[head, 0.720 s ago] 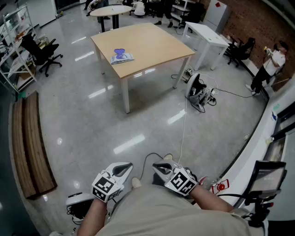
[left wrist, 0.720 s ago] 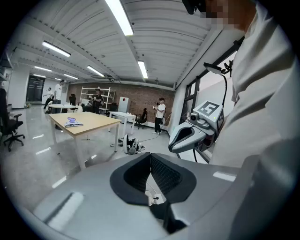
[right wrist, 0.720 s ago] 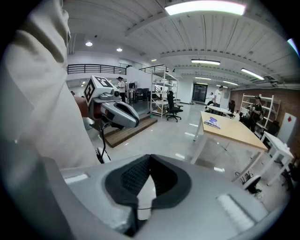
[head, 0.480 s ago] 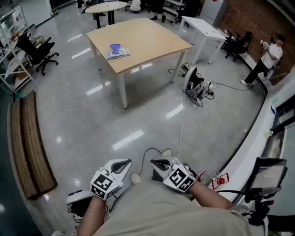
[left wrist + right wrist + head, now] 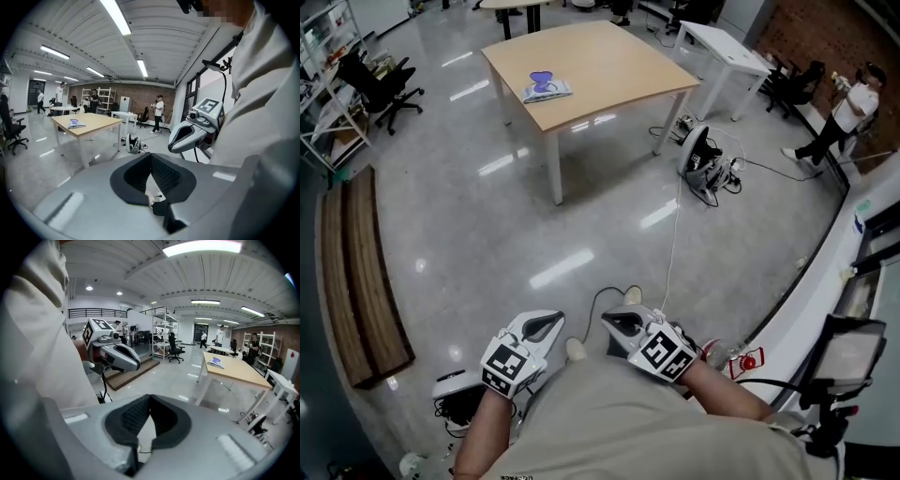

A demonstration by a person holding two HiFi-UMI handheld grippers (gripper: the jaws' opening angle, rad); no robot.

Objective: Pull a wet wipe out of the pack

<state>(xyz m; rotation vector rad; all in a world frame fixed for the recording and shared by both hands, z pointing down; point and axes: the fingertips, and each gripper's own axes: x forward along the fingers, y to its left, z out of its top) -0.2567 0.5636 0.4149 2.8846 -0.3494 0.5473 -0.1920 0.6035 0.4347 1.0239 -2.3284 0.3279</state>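
Note:
The wet wipe pack, pale with a purple top, lies on a light wooden table far across the room. It also shows small in the left gripper view as the pack and in the right gripper view as the pack. My left gripper and right gripper are held low against the person's body, far from the table. Both are shut with nothing between the jaws. Each gripper view shows the other one: the right gripper and the left gripper.
Glossy grey floor lies between me and the table. A wooden bench runs along the left. Equipment with cables sits on the floor by the table's right leg. A white table, office chairs and a person stand further off.
The head view has shifted, so the table and pack sit higher in the frame. Both grippers stay shut near the body, slightly lower and further left in view.

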